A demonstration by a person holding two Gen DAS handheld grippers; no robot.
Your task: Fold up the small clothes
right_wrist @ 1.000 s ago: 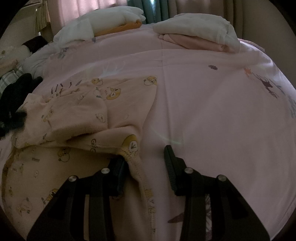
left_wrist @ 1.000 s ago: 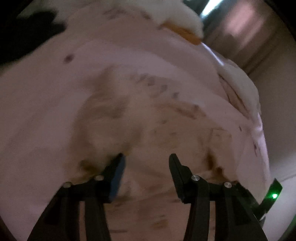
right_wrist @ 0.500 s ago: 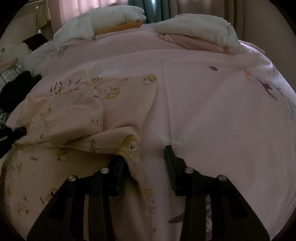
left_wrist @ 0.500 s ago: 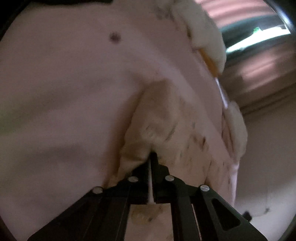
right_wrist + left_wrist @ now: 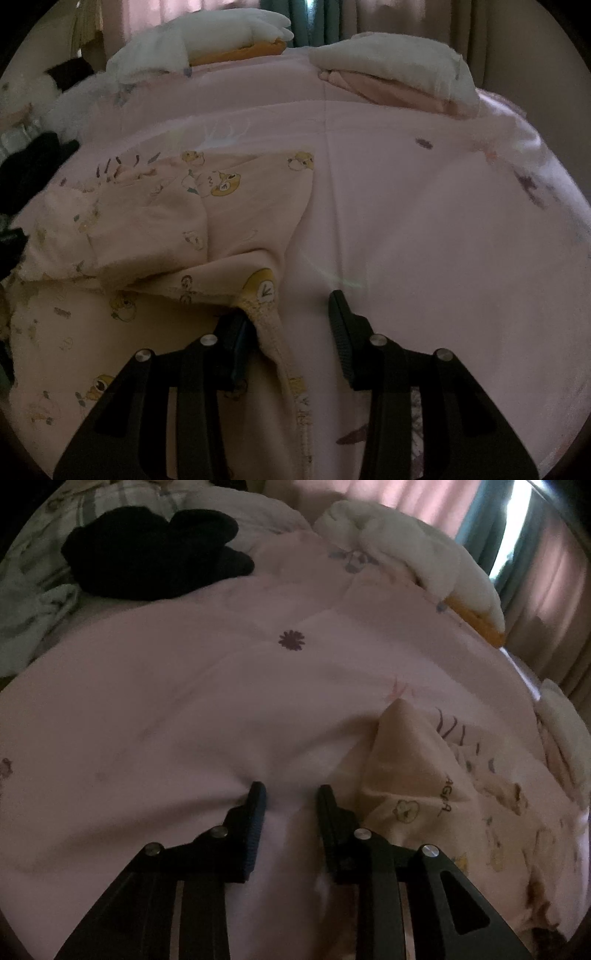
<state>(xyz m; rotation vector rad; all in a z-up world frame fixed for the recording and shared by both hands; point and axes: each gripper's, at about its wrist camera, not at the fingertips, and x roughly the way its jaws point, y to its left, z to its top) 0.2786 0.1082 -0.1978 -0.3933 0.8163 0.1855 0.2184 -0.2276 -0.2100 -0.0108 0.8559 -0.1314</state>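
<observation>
Item 1, nearest: right gripper (image 5: 291, 314). Its jaws are standing wide apart over the stitched hem of the peach printed garment (image 5: 207, 229); the hem is running up between them, lying against the left finger (image 5: 236, 332), and nothing is being pinched. Judged purpose: poised to take that edge for the next fold.

Item 2: left gripper (image 5: 290, 797). Its jaws are standing moderately parted and are gripping nothing; the tips are pressing into or sitting just above the pink bedsheet (image 5: 184, 701), beside the garment's raised corner, which is peaking just to the right.

Item 3: the garment itself. It is lying on the sheet partly folded, one layer doubled over toward the middle, so the fold is judged to be under way and not finished.

Item 4, farther: black clothing (image 5: 155, 550) is sitting heaped at the sheet's left edge, seemingly awaiting its turn.

Item 5, farthest: folded white stack on an orange piece (image 5: 221, 40) and a white-and-pink folded stack (image 5: 391, 70) are resting by the curtains (image 5: 543, 565), apparently set aside as done.
</observation>
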